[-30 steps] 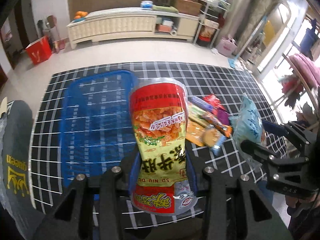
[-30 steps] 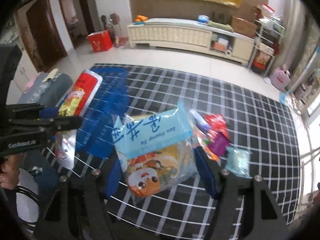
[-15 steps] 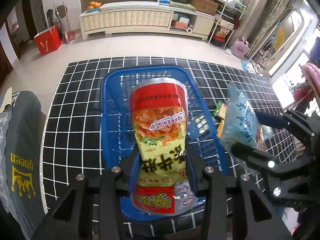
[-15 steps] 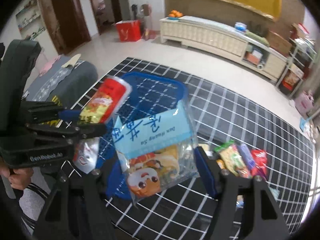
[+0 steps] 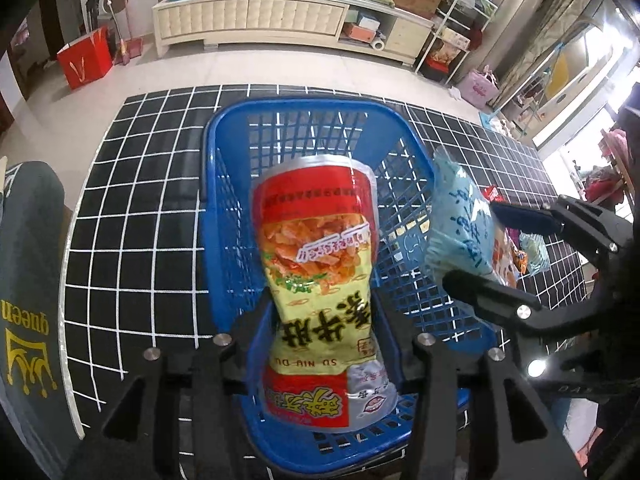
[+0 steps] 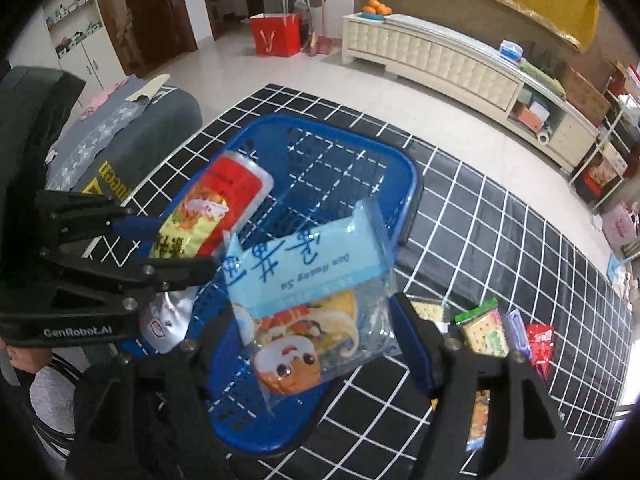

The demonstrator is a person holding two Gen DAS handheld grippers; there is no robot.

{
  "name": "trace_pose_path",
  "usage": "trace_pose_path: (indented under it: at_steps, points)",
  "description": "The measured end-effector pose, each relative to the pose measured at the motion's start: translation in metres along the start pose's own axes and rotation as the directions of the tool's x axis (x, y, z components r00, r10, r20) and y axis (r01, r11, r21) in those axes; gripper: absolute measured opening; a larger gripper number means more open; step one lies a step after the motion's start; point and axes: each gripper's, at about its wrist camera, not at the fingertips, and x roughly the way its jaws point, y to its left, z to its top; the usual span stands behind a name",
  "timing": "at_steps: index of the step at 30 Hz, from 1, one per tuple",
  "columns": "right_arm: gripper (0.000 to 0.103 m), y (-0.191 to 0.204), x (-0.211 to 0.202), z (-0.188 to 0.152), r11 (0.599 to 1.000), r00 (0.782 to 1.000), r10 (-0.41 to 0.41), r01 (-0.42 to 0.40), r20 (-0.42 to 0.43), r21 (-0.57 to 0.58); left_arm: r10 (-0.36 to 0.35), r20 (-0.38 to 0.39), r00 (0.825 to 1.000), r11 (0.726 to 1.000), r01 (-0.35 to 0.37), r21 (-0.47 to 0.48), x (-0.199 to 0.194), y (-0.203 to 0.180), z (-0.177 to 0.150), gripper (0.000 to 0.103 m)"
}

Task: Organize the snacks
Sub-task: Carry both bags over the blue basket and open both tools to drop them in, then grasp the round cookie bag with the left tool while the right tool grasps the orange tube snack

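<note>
Snacks over blue basket [image 5: 224, 184] | left tool [image 5: 320, 320] opening around red-yellow bag [image 5: 316, 248] | right tool [image 6: 316, 332] opening around blue-topped bag [image 6: 308, 268]

Glossy foil snack pouch [image 5: 320, 280], clear crinkled plastic bag [image 6: 316, 312] — blue plastic mesh basket [image 5: 224, 184], matt gridded tablecloth [image 5: 152, 184].

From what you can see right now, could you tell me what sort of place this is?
Most likely a home living room: a long cream cabinet stands against the far wall with oranges on top, and a blue basket sits on a black grid-pattern mat.
</note>
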Motion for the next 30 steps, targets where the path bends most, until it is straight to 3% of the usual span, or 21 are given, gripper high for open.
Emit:
trace_pose_path:
  at_steps: [7, 13, 17, 22, 30]
  points:
    - [0.086, 0.006, 0.003, 0.001, 1.0, 1.0, -0.011, 0.01, -0.013, -0.015, 0.069, -0.005, 0.998, 0.997, -0.068, 0.032, 0.001, -0.008, -0.003, 0.058]
    - [0.091, 0.013, -0.007, 0.001, 0.999, 0.999, 0.04, -0.04, 0.008, -0.012, 0.047, 0.007, 0.999, 0.999, -0.047, -0.005, -0.01, -0.002, -0.007, 0.058]
    - [0.096, 0.014, -0.016, -0.002, 1.0, 1.0, -0.01, 0.011, 0.024, -0.009, 0.073, 0.015, 0.997, 0.997, -0.073, 0.006, -0.02, -0.005, -0.011, 0.058]
    - [0.096, -0.009, -0.035, -0.019, 0.996, 0.999, -0.037, 0.034, 0.037, 0.08, 0.052, 0.016, 0.999, 0.999, -0.052, 0.003, -0.027, -0.018, -0.015, 0.058]
    - [0.096, -0.049, -0.078, -0.051, 0.979, 0.991, -0.121, 0.111, 0.05, 0.174, 0.015, 0.026, 1.0, 0.999, -0.016, 0.044, -0.034, -0.073, -0.009, 0.058]
